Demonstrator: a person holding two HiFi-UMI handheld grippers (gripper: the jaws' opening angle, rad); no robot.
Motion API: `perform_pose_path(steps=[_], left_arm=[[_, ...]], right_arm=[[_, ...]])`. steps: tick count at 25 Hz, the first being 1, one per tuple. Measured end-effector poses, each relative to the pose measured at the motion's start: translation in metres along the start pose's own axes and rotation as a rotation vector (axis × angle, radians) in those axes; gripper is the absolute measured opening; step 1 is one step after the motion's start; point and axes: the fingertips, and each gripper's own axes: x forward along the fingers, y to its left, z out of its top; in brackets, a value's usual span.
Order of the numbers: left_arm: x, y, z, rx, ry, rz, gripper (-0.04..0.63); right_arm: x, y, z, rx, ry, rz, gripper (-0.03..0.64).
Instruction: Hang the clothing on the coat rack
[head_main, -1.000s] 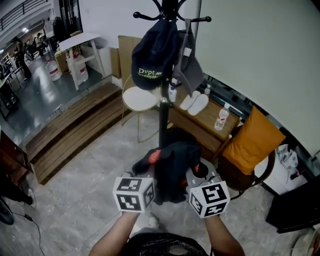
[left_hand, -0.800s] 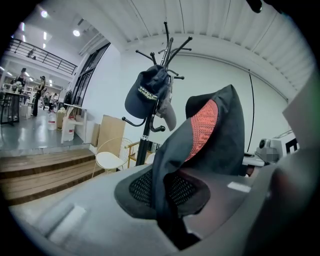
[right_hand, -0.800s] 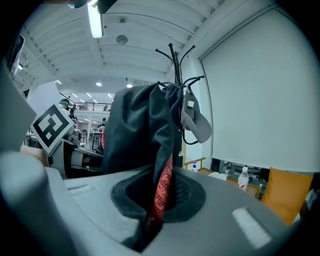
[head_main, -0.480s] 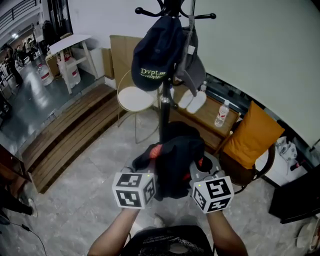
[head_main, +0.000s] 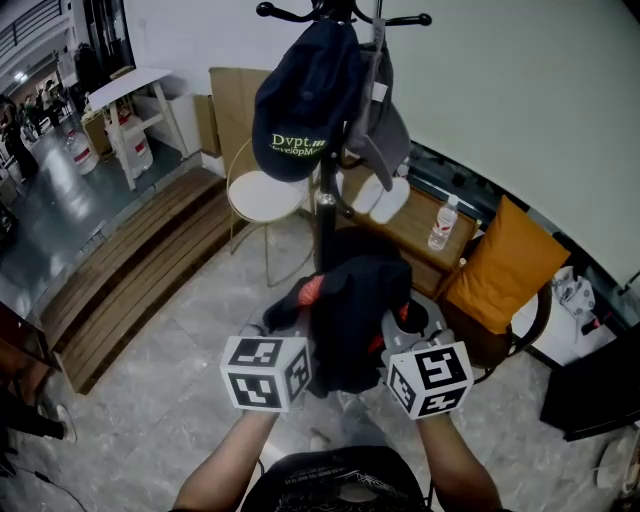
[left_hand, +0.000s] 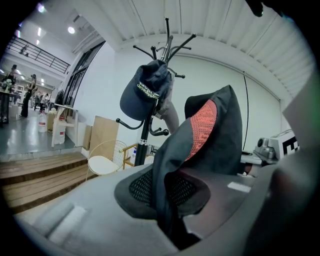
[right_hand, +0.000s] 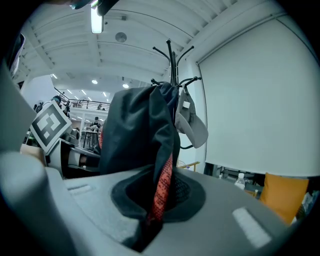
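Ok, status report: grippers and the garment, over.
Left gripper, right gripper shut on black garment. Not yet on coat rack. Navy cap, grey cap already hanging there.

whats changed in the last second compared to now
The left gripper and right gripper have carried the dark garment a little higher, toward the coat rack. Nothing was taken or let go: both stay clamped on it. The navy cap and grey cap hang as before.
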Motion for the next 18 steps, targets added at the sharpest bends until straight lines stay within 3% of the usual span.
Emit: perform_pose_path(steps=[18], left_arm=[[0.044, 0.016, 0.02, 0.021, -0.005, 0.026, 0.036]], right_arm=[[0.05, -0.029, 0.008, 0.013, -0.033, 0.025, 0.02]])
